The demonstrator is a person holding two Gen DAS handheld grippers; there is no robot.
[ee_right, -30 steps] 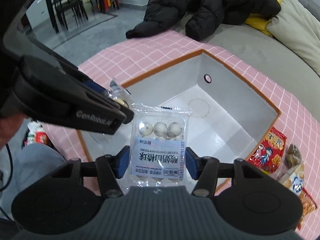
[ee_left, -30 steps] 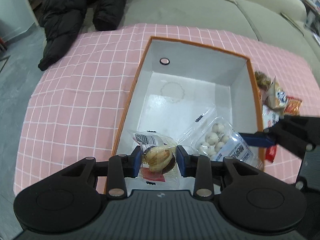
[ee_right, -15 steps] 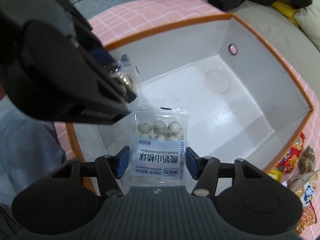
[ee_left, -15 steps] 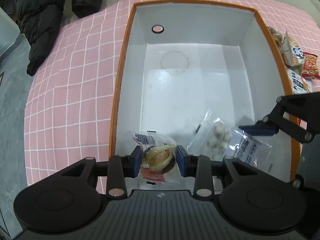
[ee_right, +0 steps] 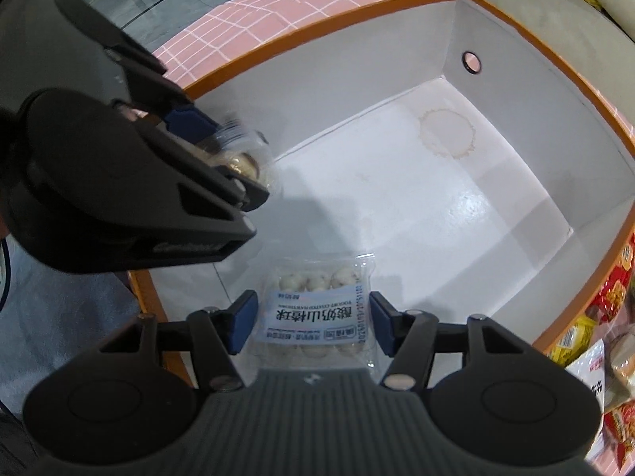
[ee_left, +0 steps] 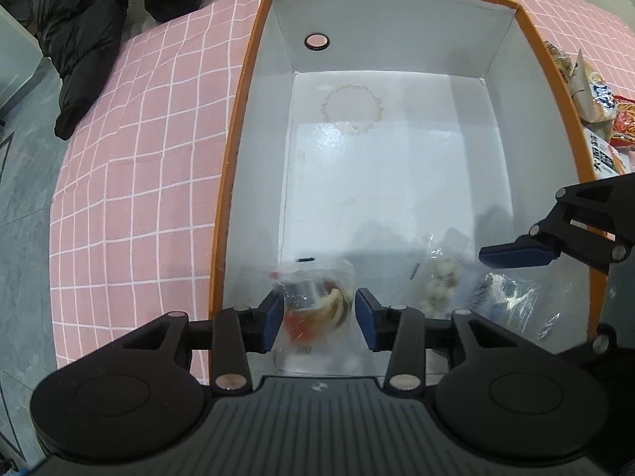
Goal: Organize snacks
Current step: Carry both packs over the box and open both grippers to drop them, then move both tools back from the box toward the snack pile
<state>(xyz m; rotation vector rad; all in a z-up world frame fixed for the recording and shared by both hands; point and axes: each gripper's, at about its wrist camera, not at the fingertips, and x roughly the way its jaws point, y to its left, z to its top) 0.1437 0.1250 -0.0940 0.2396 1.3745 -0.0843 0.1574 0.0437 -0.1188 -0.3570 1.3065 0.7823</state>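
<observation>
An orange-rimmed white box (ee_left: pixel 234 150) lies open on a pink checked cloth (ee_left: pixel 139 158). My left gripper (ee_left: pixel 319 317) points down into its near left corner and its jaws are opening. A clear packet with a brown and red snack (ee_left: pixel 317 301) hangs blurred between the pads, with a slim gap on each side. My right gripper (ee_right: pixel 313 323) is shut on a flat packet of white yogurt balls (ee_right: pixel 313 313), low over the box floor. One right finger (ee_left: pixel 516 256) shows above that packet (ee_left: pixel 440 281). The left gripper (ee_right: pixel 234 158) and its packet (ee_right: pixel 246 162) show at the box's (ee_right: pixel 317 23) left wall.
Several loose snack packets (ee_left: pixel 595 95) lie on the cloth just outside the box's right wall, also seen at the right edge as loose snacks (ee_right: pixel 611 297). A black jacket (ee_left: pixel 91 27) lies on the sofa beyond. A person's leg (ee_right: pixel 59 337) is beside the box.
Both grippers have sunk lower into the box. The left jaws have spread and the brown snack packet has come loose and blurred. The yogurt ball packet stays between the right pads.
</observation>
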